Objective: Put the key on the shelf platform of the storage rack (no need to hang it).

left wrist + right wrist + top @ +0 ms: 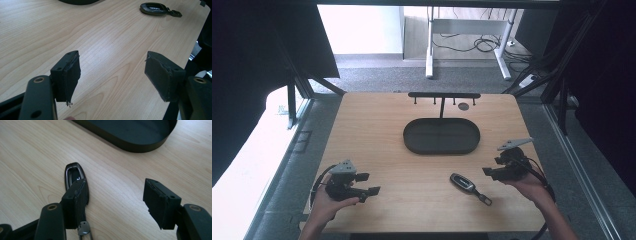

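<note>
Step in hand: my reading is that the right gripper (495, 172) is lining up to pick the car key fob (462, 181) off the table (377, 140)
Right gripper: jaws spread with nothing between them; in the right gripper view one pad (80, 195) covers the fob's near end
Left gripper (371, 184): jaws spread wide, empty, held low at the near left
Fob place: flat on the wood, near right, just left of the right gripper, nearer than the oval tray (412, 142)
To do it well: centre the jaws across the fob's narrow sides, come down level, close gently, mind the trailing metal clip (484, 199)
Count: one fob, one tray, one hook rack (443, 95) at the far edge, two grippers
</note>
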A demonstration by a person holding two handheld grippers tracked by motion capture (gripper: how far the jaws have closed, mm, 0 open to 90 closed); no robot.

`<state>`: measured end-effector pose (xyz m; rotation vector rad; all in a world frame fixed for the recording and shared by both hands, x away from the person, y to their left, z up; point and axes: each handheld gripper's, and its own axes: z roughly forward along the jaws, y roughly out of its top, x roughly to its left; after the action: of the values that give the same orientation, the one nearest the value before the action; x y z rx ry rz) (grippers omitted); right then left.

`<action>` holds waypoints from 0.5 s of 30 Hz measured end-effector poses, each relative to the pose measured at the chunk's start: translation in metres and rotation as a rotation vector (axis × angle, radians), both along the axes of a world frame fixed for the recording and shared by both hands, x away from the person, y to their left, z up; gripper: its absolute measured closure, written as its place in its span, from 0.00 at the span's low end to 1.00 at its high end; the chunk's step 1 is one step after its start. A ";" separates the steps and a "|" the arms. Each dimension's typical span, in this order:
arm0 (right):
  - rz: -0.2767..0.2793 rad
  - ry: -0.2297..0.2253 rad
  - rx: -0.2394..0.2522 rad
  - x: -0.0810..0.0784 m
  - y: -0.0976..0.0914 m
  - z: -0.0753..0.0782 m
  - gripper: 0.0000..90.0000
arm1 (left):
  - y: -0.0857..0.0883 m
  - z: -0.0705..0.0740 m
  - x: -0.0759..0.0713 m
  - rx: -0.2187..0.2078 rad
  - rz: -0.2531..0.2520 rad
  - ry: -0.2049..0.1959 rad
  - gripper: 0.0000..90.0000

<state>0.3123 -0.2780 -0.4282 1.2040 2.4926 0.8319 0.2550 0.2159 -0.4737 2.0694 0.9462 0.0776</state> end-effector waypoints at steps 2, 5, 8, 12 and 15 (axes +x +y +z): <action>0.011 0.005 -0.009 0.000 0.003 -0.001 0.40 | 0.000 -0.001 0.000 0.002 -0.002 0.001 0.32; 0.021 0.014 -0.016 0.001 0.008 -0.003 0.40 | -0.001 -0.001 0.001 0.004 -0.005 0.004 0.32; 0.027 0.025 -0.026 0.002 0.012 -0.006 0.40 | -0.001 -0.001 0.000 0.003 -0.004 0.004 0.32; 0.035 0.033 -0.035 0.003 0.015 -0.009 0.40 | -0.001 -0.002 0.001 0.005 -0.004 0.006 0.32; 0.039 0.035 -0.039 0.004 0.017 -0.011 0.40 | -0.001 -0.002 0.001 0.006 -0.005 0.007 0.32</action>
<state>0.3160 -0.2607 -0.4388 1.1710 2.5558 0.7743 0.2559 0.2145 -0.4758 2.0792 0.9456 0.0705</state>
